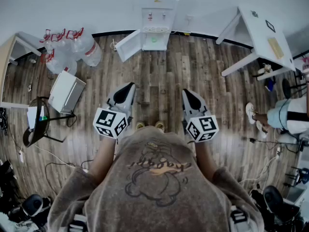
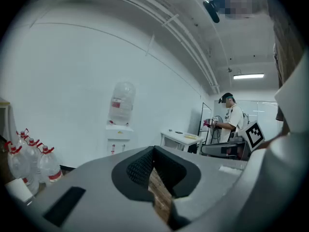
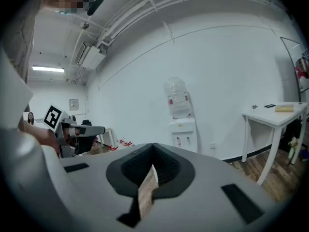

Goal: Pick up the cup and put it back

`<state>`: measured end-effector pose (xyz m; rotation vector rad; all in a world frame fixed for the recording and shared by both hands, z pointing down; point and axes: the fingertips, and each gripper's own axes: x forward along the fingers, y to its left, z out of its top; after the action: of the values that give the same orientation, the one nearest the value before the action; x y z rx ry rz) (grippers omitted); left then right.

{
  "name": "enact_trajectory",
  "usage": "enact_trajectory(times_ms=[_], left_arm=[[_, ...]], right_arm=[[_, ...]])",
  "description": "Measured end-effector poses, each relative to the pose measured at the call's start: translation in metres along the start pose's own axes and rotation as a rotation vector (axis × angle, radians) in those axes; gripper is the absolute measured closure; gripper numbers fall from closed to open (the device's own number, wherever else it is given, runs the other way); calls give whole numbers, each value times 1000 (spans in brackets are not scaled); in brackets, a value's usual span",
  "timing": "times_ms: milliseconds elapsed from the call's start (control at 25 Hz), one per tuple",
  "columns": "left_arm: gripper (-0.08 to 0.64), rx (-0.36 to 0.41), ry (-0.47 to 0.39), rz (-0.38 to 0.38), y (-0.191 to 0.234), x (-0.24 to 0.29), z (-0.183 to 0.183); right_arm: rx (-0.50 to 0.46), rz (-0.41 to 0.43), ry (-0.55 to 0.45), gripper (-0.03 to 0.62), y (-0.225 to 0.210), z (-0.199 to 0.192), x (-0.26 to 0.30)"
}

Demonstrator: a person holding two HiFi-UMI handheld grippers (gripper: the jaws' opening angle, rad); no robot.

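1. A person stands on the wooden floor (image 1: 164,81) of a white-walled room with a gripper in each hand. Both point ahead, tilted slightly down, toward the water dispenser (image 1: 157,13) against the far wall.
2. The task appears to be at its opening step, the approach. Neither gripper is near anything it could lift, and the dispenser is well apart from both.
3. No cup can be made out for certain. The dispenser's lower door (image 1: 128,45) hangs open to the left, and a small green thing (image 1: 153,39) sits inside that compartment. It may be the cup, but it is too small to tell.
4. The left gripper (image 2: 153,149) has its jaws closed tip to tip. Nothing is between them, and only a wedge of floor shows below the pads.
5. The right gripper (image 3: 153,145) looks the same in its own view: tips together, holding and touching nothing.
6. The next move probably calls for walking up to the dispenser and parting one gripper's jaws wide enough to take the cup. That gripper would then be brought level with the open compartment.
7. Water bottles (image 1: 67,50) cluster at far left, and a white table (image 1: 263,30) stands at far right.
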<state>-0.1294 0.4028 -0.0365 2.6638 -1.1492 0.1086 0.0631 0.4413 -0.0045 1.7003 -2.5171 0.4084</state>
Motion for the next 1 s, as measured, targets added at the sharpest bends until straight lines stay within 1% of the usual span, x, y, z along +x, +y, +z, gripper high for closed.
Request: enact_trajectory(times_ms=[320, 560, 760, 880, 1000], left_arm=[[557, 10, 4, 3, -12, 13, -3], [557, 21, 11, 17, -22, 26, -10], [557, 38, 24, 46, -24, 32, -18], [557, 34, 29, 57, -23, 36, -19], [557, 26, 30, 57, -17, 44, -18]], right_arm=[[15, -2, -4, 591, -14, 3, -1], [5, 36, -1, 591, -25, -3, 2], [13, 74, 14, 591, -34, -12, 9], [15, 99, 16, 591, -36, -13, 17], [32, 99, 25, 591, -39, -13, 29]])
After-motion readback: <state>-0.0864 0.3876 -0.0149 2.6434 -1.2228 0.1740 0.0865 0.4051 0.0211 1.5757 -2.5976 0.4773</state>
